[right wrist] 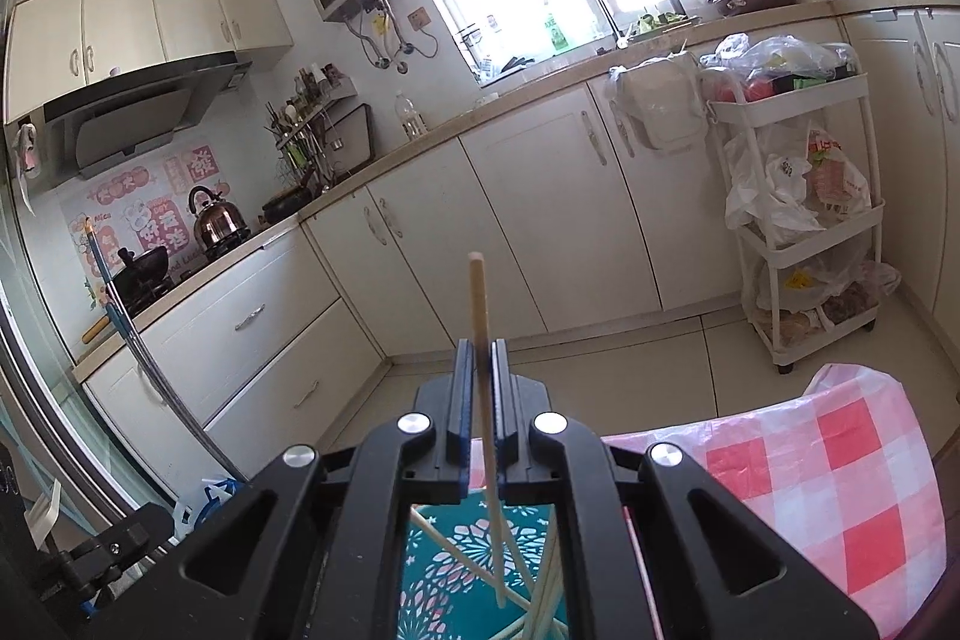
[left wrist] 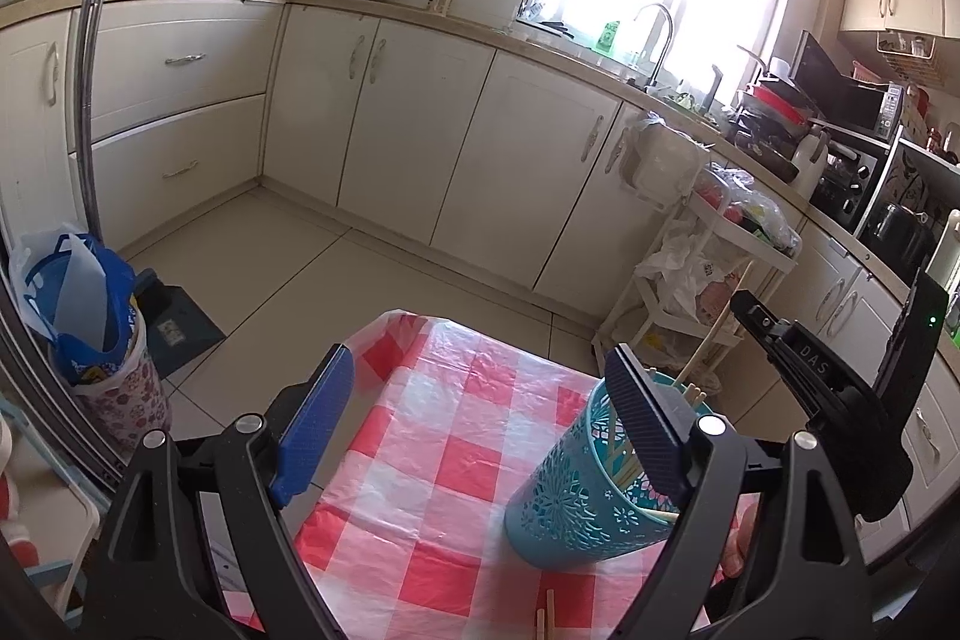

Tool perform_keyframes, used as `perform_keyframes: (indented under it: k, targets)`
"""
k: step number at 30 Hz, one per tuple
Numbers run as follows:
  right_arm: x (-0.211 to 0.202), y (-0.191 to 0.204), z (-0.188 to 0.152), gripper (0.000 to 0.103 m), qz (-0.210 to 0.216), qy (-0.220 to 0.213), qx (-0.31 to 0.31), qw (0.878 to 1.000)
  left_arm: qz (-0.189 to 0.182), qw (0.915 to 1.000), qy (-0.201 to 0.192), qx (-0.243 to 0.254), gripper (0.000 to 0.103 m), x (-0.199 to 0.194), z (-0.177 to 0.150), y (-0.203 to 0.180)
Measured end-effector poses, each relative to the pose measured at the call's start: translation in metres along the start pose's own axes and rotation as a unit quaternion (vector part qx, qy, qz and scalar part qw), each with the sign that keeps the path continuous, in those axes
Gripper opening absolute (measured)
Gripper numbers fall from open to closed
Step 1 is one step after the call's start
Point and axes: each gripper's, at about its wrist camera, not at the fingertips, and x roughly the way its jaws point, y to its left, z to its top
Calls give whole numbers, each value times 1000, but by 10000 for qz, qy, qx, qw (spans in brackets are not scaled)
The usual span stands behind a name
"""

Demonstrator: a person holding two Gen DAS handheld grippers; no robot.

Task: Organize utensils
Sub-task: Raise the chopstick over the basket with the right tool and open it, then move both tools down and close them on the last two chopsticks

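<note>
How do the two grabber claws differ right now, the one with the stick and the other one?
The right gripper has its jaws shut on a chopstick; the left gripper has its jaws wide open and holds nothing. The right one is poised above the teal holder, the chopstick's lower end pointing into it; the left one sits beside the holder, over the checked tablecloth. Both have black frames and blue pads.
</note>
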Motion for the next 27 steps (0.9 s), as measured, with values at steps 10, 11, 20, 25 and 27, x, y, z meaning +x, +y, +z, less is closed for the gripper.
perform_keyframes:
  k: [10,11,20,25,27]
  targets:
    - [-28,-9,-4,27,-10,96,89,9999,60,9999,36,107,82,4,-2,-4]
    - [-36,-11,-6,29,-10,87,111,9999,67,9999,51,113,82,4,-2,-3]
    - [-83,-32,-94,32,-457,1342,241,9896,406,9979,347,369,82,17,-10,8]
    - [-64,-17,-162,23,-411,2422,-60,9693,519,9950,611,592,82,24,-23,12]
    - [-56,-6,-180,22,-468,2650,-311,9626,561,9925,803,737,82,29,-33,12]
